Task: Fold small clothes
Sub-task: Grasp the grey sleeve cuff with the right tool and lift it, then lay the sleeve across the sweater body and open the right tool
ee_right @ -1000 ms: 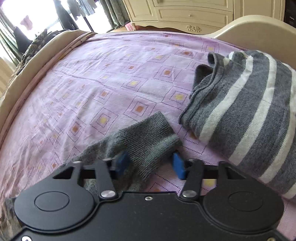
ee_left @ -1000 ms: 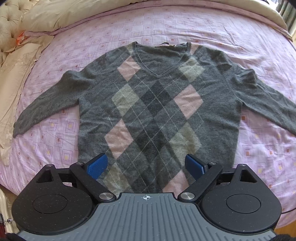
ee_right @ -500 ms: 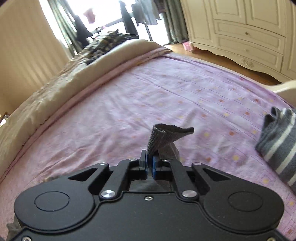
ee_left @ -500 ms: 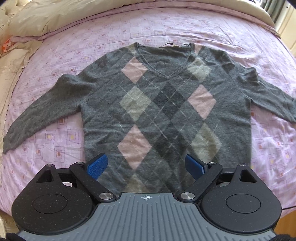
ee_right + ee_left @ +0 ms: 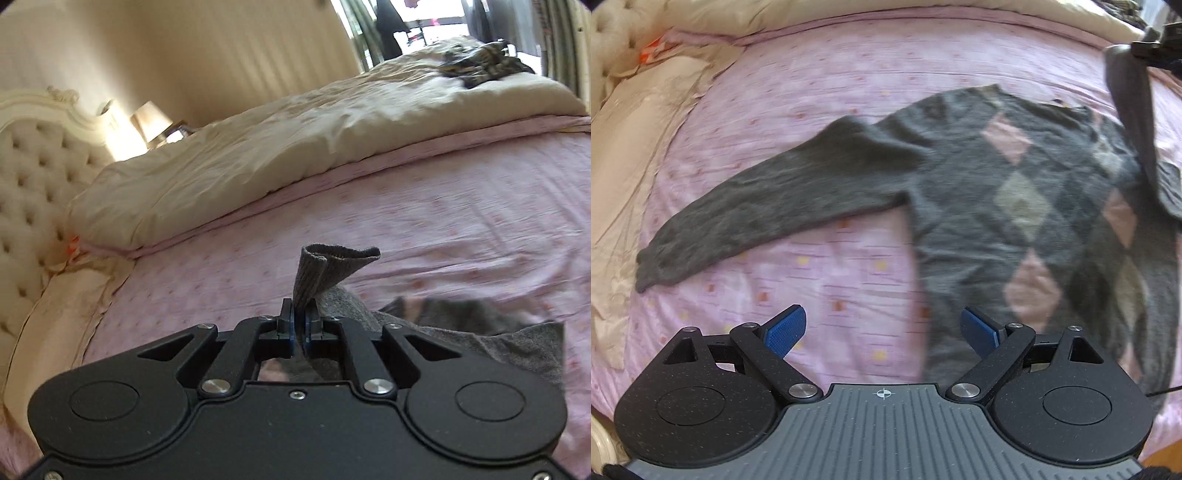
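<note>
A grey argyle sweater [image 5: 1027,192] with pink and beige diamonds lies flat on the pink bedsheet [image 5: 812,92]. Its left sleeve [image 5: 768,206] stretches out to the left, cuff near the sheet's edge. My left gripper [image 5: 882,332] hovers open above the sheet near the sweater's lower left hem, holding nothing. My right gripper [image 5: 300,325] is shut on the cuff of the right sleeve [image 5: 325,269]. In the left wrist view that right sleeve [image 5: 1134,110] hangs lifted over the sweater's right side, held from the top right corner.
A cream duvet [image 5: 277,136] is bunched along the far side of the bed, with dark patterned clothes [image 5: 476,62] on it. A tufted cream headboard [image 5: 33,177] and a lamp [image 5: 147,118] stand at the left. Cream bedding [image 5: 635,140] lies left of the sweater.
My right gripper has closed on the right sleeve's cuff, lifted it and carried it over the sweater's body. My left gripper has shifted left, toward the left sleeve, still open.
</note>
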A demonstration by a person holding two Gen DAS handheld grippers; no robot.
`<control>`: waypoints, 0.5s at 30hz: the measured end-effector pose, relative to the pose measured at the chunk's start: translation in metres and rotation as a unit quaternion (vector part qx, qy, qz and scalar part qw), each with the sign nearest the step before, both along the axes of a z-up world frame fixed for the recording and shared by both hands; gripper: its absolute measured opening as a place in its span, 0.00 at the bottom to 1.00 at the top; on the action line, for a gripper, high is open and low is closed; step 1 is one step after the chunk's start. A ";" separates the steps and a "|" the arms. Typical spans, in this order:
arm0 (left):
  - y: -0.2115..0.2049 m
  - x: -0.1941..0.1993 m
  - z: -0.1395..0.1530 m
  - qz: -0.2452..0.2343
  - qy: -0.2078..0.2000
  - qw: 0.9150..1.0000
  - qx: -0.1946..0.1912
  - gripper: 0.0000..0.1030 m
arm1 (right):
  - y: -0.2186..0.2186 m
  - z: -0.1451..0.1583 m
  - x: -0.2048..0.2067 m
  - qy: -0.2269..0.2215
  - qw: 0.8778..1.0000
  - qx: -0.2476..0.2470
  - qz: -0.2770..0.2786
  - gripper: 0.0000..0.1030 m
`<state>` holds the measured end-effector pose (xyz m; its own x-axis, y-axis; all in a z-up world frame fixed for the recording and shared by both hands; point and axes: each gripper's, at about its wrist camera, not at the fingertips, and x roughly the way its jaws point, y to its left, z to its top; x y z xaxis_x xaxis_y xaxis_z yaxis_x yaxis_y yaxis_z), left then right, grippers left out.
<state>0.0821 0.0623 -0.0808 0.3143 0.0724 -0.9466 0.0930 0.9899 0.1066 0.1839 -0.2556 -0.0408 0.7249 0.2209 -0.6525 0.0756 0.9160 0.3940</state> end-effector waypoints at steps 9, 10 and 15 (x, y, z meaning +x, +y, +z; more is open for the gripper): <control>0.056 0.017 -0.013 0.050 0.000 0.999 0.002 0.89 | 0.126 -0.074 0.026 0.063 0.987 -0.036 0.142 0.24; 0.060 0.019 -0.014 0.054 -0.001 0.999 0.001 0.89 | 0.129 -0.077 0.023 0.065 0.986 -0.033 0.153 0.39; 0.067 0.031 -0.024 0.058 -0.002 0.998 -0.010 0.88 | 0.130 -0.072 -0.002 0.058 0.981 -0.076 0.167 0.62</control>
<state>0.1132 0.1290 -0.1044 0.3090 0.0896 -0.9468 -0.0230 0.9960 0.0868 0.1817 -0.1258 -0.1129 0.5471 0.3270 -0.7706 -0.2022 0.9449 0.2574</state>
